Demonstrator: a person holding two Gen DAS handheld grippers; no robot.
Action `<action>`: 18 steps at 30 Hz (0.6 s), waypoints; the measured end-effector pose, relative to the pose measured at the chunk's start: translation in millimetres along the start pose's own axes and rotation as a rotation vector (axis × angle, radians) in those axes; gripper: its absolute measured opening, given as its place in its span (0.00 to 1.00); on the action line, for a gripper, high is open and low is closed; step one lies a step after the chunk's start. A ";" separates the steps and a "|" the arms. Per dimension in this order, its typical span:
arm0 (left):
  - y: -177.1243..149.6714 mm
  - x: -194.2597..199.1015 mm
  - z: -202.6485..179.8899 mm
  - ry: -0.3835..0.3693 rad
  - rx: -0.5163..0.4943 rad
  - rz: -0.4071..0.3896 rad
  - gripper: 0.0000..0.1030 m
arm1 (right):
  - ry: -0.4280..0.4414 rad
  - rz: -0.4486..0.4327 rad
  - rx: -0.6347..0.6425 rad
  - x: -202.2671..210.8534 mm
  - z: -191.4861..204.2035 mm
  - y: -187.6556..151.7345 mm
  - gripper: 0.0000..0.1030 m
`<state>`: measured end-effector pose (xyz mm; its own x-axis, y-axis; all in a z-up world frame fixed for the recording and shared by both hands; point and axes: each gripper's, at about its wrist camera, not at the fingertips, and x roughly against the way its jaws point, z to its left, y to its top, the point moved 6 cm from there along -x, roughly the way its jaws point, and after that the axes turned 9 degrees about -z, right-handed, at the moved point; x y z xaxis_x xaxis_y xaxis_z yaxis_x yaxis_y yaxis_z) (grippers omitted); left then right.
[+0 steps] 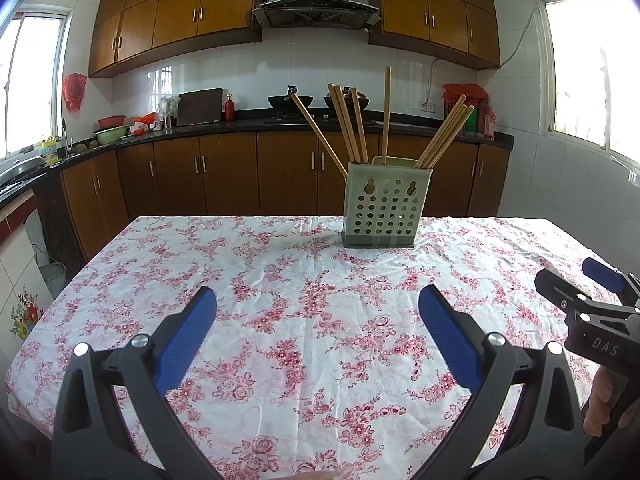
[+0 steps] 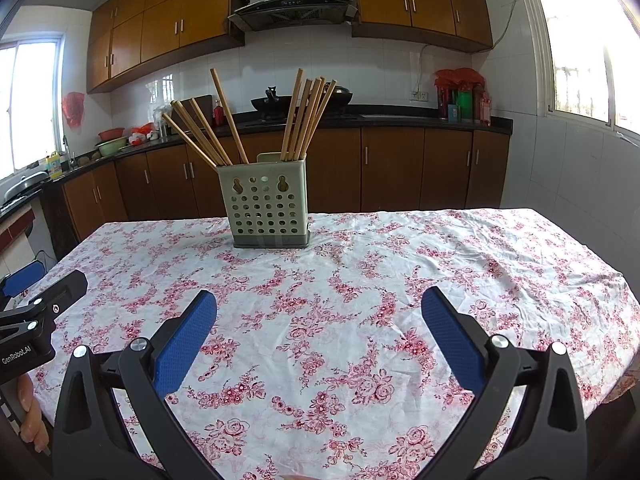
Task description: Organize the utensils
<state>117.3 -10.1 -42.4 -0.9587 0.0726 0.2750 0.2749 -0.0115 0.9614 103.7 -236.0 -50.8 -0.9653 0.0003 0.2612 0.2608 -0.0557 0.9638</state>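
Note:
A pale green perforated utensil holder stands upright at the far side of the table, also in the right wrist view. Several wooden chopsticks stand in it, leaning left, upright and right; they show in the right wrist view too. My left gripper is open and empty, low over the tablecloth, well short of the holder. My right gripper is open and empty, likewise near the front. Each gripper shows in the other's view: the right one and the left one.
The table carries a white cloth with pink flowers, its far edge just behind the holder. Behind are brown kitchen cabinets, a dark counter with a wok, bowls and bottles, and windows on both sides.

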 end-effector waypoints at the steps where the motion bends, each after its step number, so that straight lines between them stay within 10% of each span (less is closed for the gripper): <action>1: -0.3 0.3 -0.7 0.000 0.000 0.000 0.96 | 0.000 0.000 0.000 0.2 0.1 0.1 0.98; 18: -0.7 -2.1 2.6 0.004 0.006 0.006 0.96 | 0.000 0.001 -0.001 0.1 0.5 0.4 0.98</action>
